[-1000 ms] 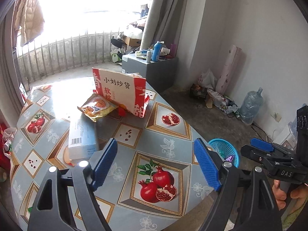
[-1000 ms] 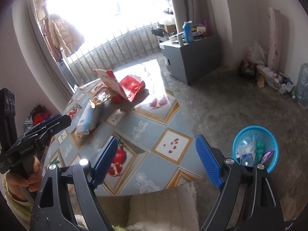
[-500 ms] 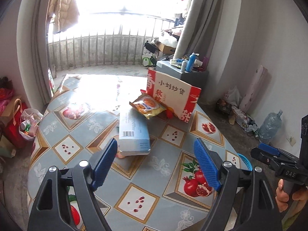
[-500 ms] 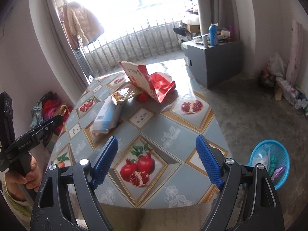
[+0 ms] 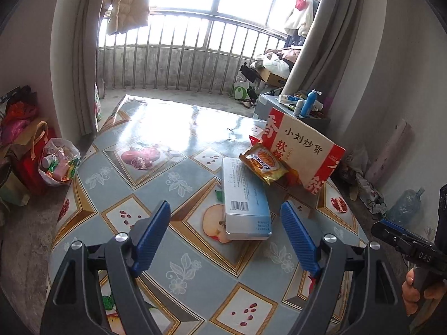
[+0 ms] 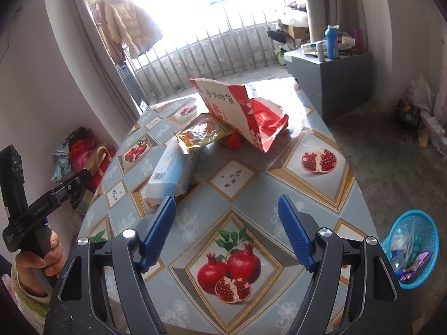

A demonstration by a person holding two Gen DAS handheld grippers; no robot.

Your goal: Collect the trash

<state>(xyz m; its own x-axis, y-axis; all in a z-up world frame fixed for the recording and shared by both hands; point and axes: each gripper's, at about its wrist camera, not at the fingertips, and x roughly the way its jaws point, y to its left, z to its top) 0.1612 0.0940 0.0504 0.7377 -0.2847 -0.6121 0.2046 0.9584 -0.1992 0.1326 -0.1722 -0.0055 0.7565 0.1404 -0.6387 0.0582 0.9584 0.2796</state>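
On the round table [image 5: 178, 184] [image 6: 329, 184] lie a pale blue carton [image 5: 245, 203] [image 6: 171, 174], a yellow snack packet [image 5: 264, 163] [image 6: 201, 135] resting partly on it, and a torn red-and-white paper bag [image 5: 304, 148] [image 6: 240, 109] standing behind. My left gripper [image 5: 225, 230] hovers open just in front of the carton, nothing between its fingers. My right gripper [image 6: 226, 229] hangs over the near table edge, its jaws closing on empty air. A blue basket [image 6: 413, 240] with several scraps stands on the floor to the right.
The tablecloth has a pomegranate print [image 6: 232, 270]. A grey cabinet [image 6: 332, 75] with bottles stands behind the table. Bags [image 5: 56, 159] sit on the floor at the left wall. Clutter and a water jug [image 5: 405, 203] line the right wall. A balcony railing [image 5: 178, 64] closes the back.
Both grippers swung left across the table toward the trash pile; the carton now lies right ahead of the left gripper. The right gripper's fingers stand slightly closer together, and the basket slid to the right edge.
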